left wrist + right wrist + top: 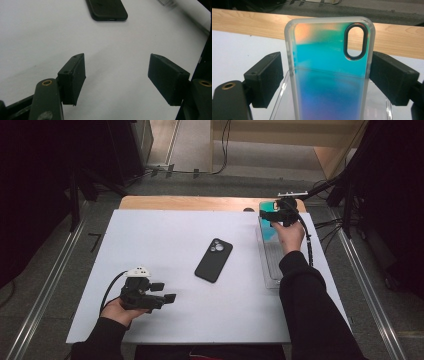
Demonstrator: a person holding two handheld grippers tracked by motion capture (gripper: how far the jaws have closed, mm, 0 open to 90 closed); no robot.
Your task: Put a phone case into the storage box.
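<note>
one phone case [329, 72], iridescent teal with clear rim, stands upright in the clear tray [270, 265] at the table's far right, between the right gripper [329, 75] jaws. right pad looks to touch the edge, left shows a gap; can't tell if it's pinched. light, slick, bendy, so hold the long edges mid-height. left gripper [167, 299] is spread and empty near the front edge. high view adds a black phone [214, 260] mid-table.
</note>
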